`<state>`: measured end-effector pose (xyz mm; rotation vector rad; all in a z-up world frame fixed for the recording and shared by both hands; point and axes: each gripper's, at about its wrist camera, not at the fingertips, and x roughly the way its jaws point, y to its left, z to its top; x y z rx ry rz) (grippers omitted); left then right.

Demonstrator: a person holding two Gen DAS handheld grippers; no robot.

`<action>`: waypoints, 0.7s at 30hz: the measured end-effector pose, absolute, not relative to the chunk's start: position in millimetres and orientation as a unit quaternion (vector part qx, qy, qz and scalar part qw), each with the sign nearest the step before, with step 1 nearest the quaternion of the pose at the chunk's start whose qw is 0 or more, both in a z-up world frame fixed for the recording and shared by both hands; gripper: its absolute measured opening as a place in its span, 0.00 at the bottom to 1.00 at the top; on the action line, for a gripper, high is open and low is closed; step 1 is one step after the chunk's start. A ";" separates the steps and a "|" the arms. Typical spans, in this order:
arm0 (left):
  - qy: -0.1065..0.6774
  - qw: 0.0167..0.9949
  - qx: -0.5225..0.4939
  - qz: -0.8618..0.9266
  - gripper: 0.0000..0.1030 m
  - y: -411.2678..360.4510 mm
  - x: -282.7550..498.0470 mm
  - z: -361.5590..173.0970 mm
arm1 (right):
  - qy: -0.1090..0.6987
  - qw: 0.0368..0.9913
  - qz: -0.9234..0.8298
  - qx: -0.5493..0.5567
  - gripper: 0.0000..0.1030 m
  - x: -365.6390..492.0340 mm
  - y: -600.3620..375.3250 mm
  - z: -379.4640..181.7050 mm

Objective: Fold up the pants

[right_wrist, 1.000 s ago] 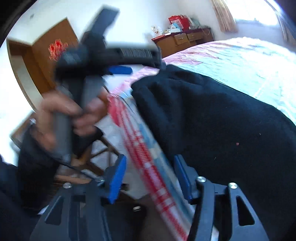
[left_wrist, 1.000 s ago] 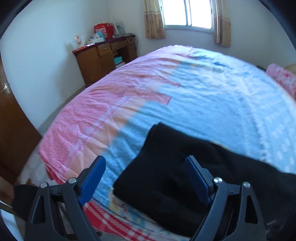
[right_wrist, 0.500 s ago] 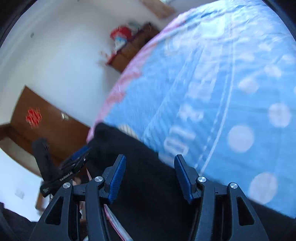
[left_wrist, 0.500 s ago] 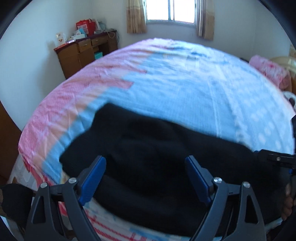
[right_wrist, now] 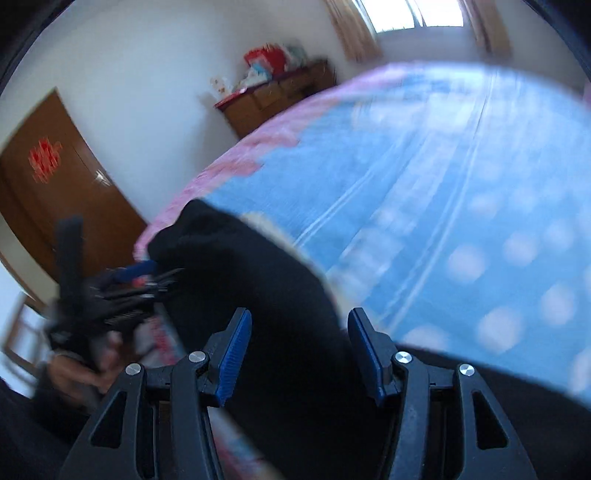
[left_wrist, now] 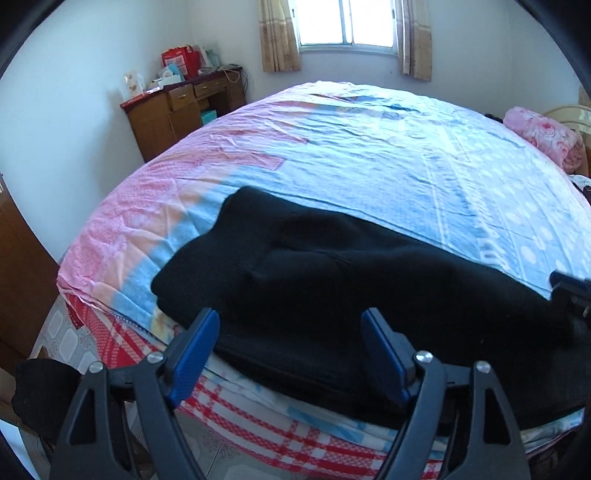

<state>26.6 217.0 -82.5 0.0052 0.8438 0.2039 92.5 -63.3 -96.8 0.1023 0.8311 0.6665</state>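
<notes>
One pair of black pants lies flat along the near edge of the bed, which I see from both of my wrist cameras. The bed is covered by one sheet, pink on the left and pale blue with white dots on the right. One rolled pink blanket sits at the far right corner of the bed.

My left tool hangs over the near edge of the pants with its two blue pads apart. Its jaws have just been closing a little; they grip nothing, with cloth below the gap. My right tool has its two blue pads partly spread, with black cloth between them, though blur keeps me from telling whether the pads press on it. In the left view only a small part of this tool shows, at the far right edge.

One wooden counter stands against the far wall with two drawers under its top; one red bag and a few small boxes rest on it. Contents of the drawers are hidden. One window has two curtains.
</notes>
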 end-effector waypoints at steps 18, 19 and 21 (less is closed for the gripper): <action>0.433 0.895 0.014 0.105 0.83 213.8 33.4 -96.1 | 0.512 0.726 0.446 0.112 0.74 109.8 -54.5 -114.9; 0.434 0.895 0.014 0.104 0.84 213.7 33.1 -96.1 | 0.517 0.714 0.455 0.126 0.75 120.2 -52.0 -118.0; 0.435 0.894 0.010 0.103 0.84 214.4 33.1 -96.1 | 0.532 0.694 0.458 0.159 0.75 140.7 -46.6 -127.6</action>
